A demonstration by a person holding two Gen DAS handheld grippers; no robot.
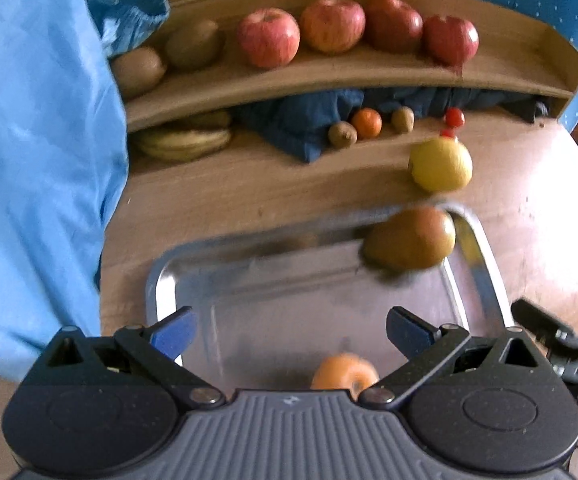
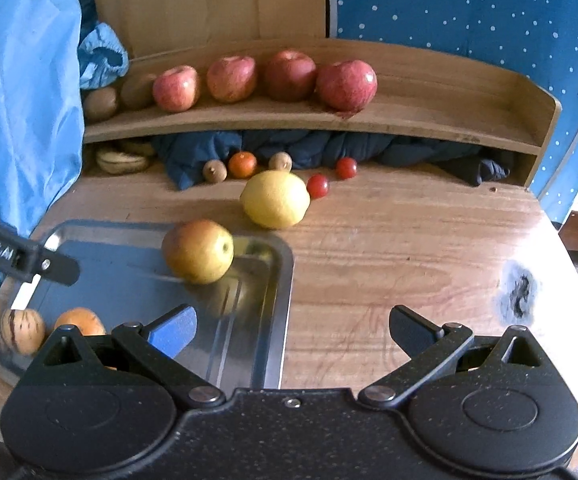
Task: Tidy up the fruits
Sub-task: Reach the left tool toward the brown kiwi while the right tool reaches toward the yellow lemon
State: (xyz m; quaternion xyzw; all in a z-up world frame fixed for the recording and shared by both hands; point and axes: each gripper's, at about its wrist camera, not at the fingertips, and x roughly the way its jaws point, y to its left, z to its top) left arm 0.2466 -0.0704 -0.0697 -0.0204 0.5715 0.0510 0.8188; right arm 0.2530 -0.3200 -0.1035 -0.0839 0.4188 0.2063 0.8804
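Resting in the metal tray's [image 2: 285, 280] far corner, a yellow-green apple [image 2: 198, 251] lies above-left of the spread, empty right gripper [image 2: 293, 330]; left gripper [image 1: 291, 330] likewise spread.

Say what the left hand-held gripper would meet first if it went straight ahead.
Likely the metal tray floor ahead of the open left hand-held gripper; the orange fruit sits below its fingers. Depth is unclear.

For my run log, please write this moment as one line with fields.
left gripper: open, empty | right gripper: open, empty | tray: apple, orange fruit, striped fruit | table: lemon
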